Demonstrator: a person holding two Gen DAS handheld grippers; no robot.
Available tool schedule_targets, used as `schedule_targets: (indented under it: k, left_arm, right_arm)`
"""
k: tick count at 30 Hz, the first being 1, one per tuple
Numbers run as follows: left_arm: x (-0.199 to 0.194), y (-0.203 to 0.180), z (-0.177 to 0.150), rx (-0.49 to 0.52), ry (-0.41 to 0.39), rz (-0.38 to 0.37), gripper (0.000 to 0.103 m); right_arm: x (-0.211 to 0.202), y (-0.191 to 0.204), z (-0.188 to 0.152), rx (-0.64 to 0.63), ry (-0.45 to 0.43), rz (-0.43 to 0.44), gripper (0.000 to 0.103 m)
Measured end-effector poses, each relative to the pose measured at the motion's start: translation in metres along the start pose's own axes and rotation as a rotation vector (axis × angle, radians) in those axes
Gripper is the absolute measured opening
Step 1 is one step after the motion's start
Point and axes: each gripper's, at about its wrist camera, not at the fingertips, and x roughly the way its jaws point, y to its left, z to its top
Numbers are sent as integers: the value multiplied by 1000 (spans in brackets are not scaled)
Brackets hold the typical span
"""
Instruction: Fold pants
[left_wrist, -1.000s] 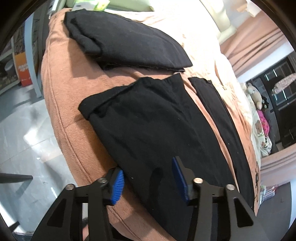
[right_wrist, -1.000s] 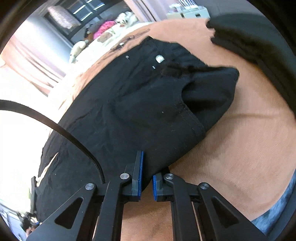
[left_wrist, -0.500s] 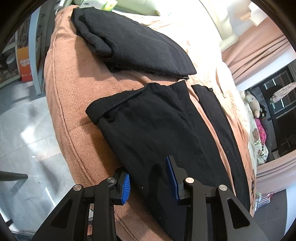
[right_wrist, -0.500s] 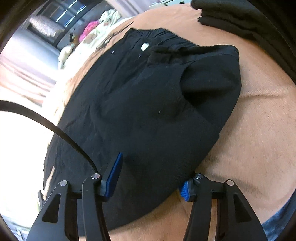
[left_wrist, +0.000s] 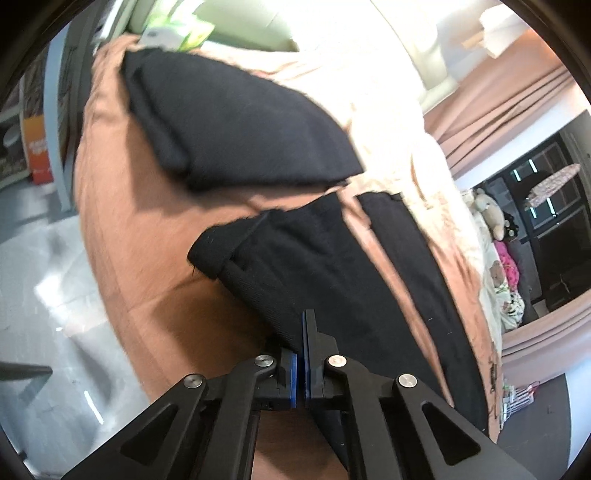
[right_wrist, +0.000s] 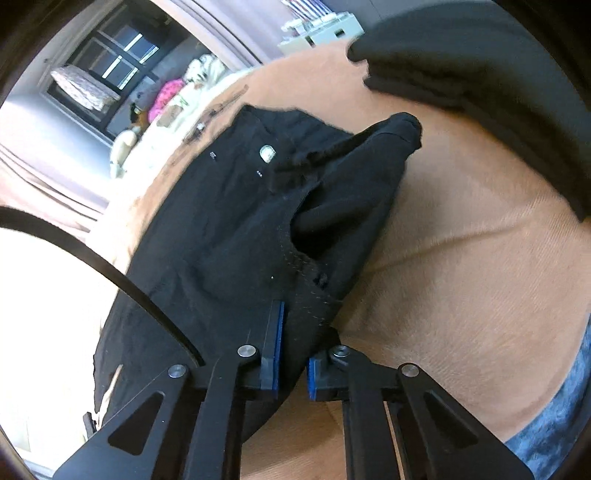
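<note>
Two grippers clench the near edge of the pants (left_wrist: 332, 266) on the bed (left_wrist: 140, 229): left gripper (left_wrist: 300, 363) at the leg, right gripper (right_wrist: 291, 363) near the waist; the long axis runs between them

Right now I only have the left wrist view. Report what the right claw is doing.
Observer: The right claw is shut on the black pants, pinching the edge seam.
Operator: Tell me which end that is.
Observer: The waist end; a metal button shows there.
Operator: Check for anything loose near the grip.
Observer: The side pocket just beyond the claw gapes open rather than lying flat.
</note>
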Motion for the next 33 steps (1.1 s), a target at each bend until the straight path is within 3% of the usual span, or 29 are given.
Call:
schedule_targets:
  k: [10, 22, 33]
  left_arm:
    - [-14, -77, 42, 110, -75, -48, 2]
    - [-14, -170, 90, 208, -155, -99, 2]
    - [37, -231, 116, 291, -150, -33, 2]
  right_arm:
    - [-11, 22, 9, -60, -63, 35, 6]
    - [4, 67, 46, -158, -144, 76, 6]
    - [58, 113, 85, -226, -183, 59, 6]
